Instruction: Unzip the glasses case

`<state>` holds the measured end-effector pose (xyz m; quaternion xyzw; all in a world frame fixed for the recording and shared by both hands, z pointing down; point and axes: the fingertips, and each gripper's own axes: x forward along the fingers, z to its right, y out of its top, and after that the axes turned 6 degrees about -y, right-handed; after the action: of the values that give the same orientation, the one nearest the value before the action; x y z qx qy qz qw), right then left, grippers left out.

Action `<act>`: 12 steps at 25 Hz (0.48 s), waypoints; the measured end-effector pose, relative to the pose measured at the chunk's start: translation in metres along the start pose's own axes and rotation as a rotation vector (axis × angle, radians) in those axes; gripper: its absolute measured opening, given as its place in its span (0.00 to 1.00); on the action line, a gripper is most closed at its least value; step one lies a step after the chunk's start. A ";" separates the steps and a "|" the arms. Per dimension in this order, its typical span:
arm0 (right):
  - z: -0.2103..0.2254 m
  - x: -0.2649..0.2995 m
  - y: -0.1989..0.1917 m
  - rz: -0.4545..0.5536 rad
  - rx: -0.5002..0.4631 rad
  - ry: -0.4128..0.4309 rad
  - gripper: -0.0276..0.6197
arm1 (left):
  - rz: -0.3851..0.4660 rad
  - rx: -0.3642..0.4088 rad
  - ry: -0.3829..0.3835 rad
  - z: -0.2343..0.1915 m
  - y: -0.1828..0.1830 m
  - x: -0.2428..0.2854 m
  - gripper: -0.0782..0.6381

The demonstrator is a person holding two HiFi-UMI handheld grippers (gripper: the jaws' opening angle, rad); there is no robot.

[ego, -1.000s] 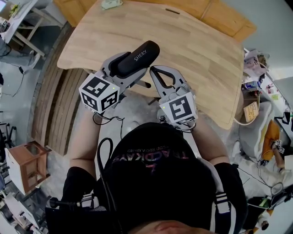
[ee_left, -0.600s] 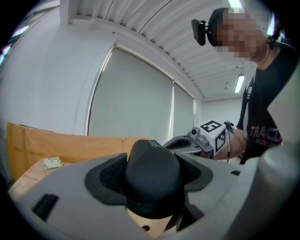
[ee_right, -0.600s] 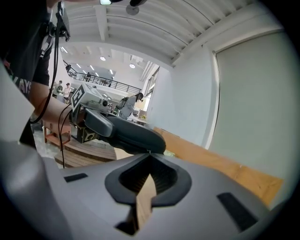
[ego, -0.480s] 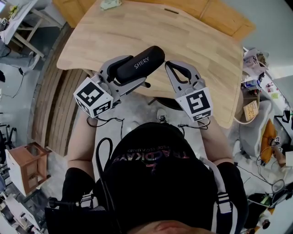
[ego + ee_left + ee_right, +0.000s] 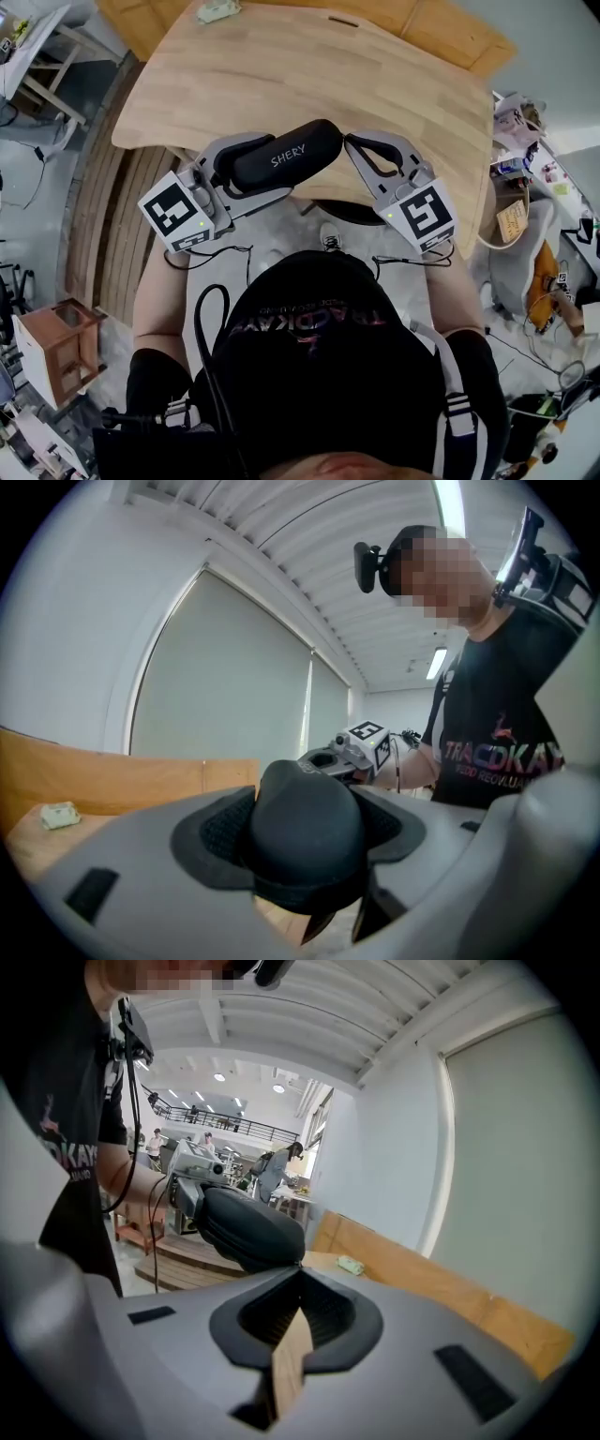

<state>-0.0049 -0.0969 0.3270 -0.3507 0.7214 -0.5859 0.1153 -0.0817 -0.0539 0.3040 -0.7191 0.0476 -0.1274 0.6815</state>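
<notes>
A black glasses case (image 5: 286, 155) printed SHERY is held above the near edge of the wooden table (image 5: 375, 66). My left gripper (image 5: 277, 165) is shut on it, one finger on each long side. In the left gripper view the case's rounded end (image 5: 305, 832) fills the space between the pads. My right gripper (image 5: 348, 140) is shut, and its tip meets the case's right end. In the right gripper view the closed tips (image 5: 300, 1267) touch the case (image 5: 246, 1227) at its seam. No zipper pull can be made out there.
A small pale green object (image 5: 217, 9) lies at the table's far edge. Bags and clutter (image 5: 525, 225) crowd the floor to the right. A small wooden stool (image 5: 47, 328) stands at the left. My legs and dark shirt fill the bottom of the head view.
The case has swung from pointing away to lying more across the view, and has shifted right. The left gripper's marker cube moved left and the right gripper moved right, its tip staying at the case's end.
</notes>
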 end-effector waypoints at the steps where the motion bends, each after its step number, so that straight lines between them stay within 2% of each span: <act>1: -0.002 -0.002 0.000 -0.001 0.002 0.033 0.07 | -0.003 -0.002 -0.016 0.004 0.000 0.000 0.55; 5: -0.013 -0.017 0.000 0.011 -0.127 0.199 0.07 | -0.003 -0.019 -0.099 0.025 0.002 0.001 0.55; 9: -0.021 -0.032 -0.007 -0.052 -0.201 0.342 0.07 | -0.017 -0.023 -0.187 0.044 0.006 0.006 0.55; 12: -0.026 -0.036 -0.009 -0.099 -0.239 0.412 0.07 | -0.015 -0.033 -0.246 0.052 0.011 0.009 0.55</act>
<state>0.0101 -0.0546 0.3337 -0.2699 0.7758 -0.5606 -0.1051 -0.0589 -0.0065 0.2923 -0.7407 -0.0395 -0.0423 0.6693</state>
